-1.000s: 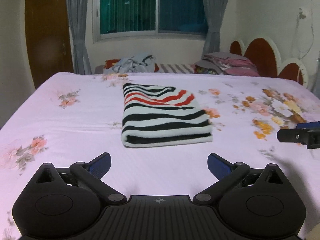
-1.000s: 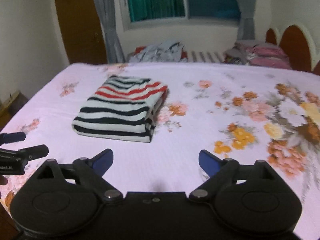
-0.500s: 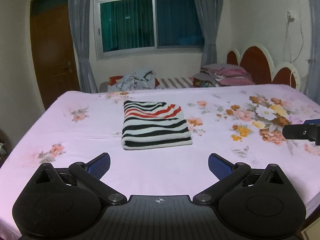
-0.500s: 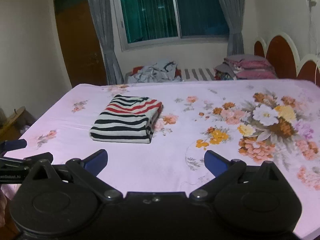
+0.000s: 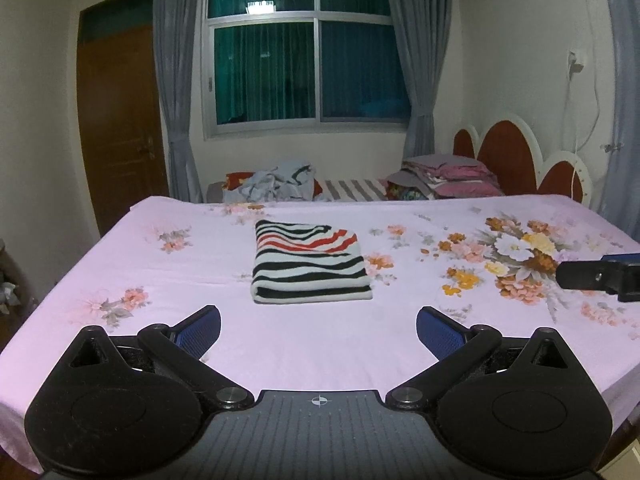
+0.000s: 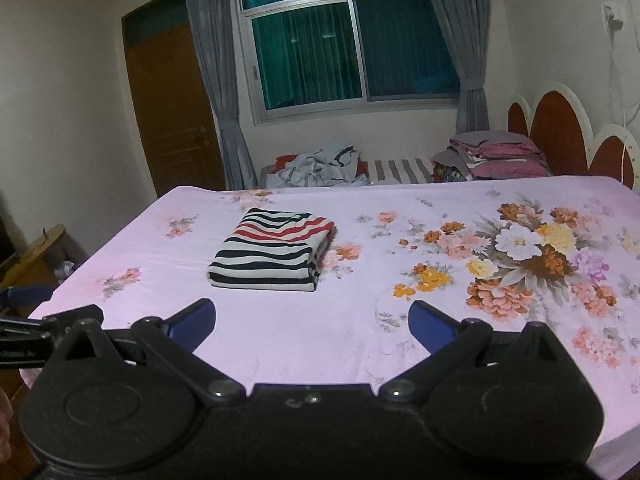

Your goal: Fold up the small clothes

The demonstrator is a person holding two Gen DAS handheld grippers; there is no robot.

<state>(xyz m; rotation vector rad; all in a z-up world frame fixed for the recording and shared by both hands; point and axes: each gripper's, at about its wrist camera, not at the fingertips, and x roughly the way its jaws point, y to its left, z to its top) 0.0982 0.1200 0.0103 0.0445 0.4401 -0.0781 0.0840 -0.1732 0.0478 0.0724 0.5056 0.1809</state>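
The left gripper hangs level above the near edge of the bed, its blue-padded fingers spread wide with nothing between them. The right gripper holds the same pose just to its right, fingers likewise parted and empty; its dark tip shows at the right edge of the left wrist view, while the left tool's black body pokes in at the left edge of the right wrist view. Both tools stand well apart from the striped garment, which lies folded into a neat rectangle on the pink floral bedsheet, left of the bed's middle and toward its far half. Its bands run black and white near the tools, red and white farther off; seen from the right wrist, the folded layers stack at the garment's right side. Nothing lies between either gripper and the garment, only bare sheet. A large printed bouquet spreads across the right half of the sheet. Beyond the far edge of the bed sits a rumpled heap of grey clothes and, to its right, a stack of what appear to be folded pink and grey bedding beside the scalloped red headboard. A curtained window and a brown door fill the far wall.
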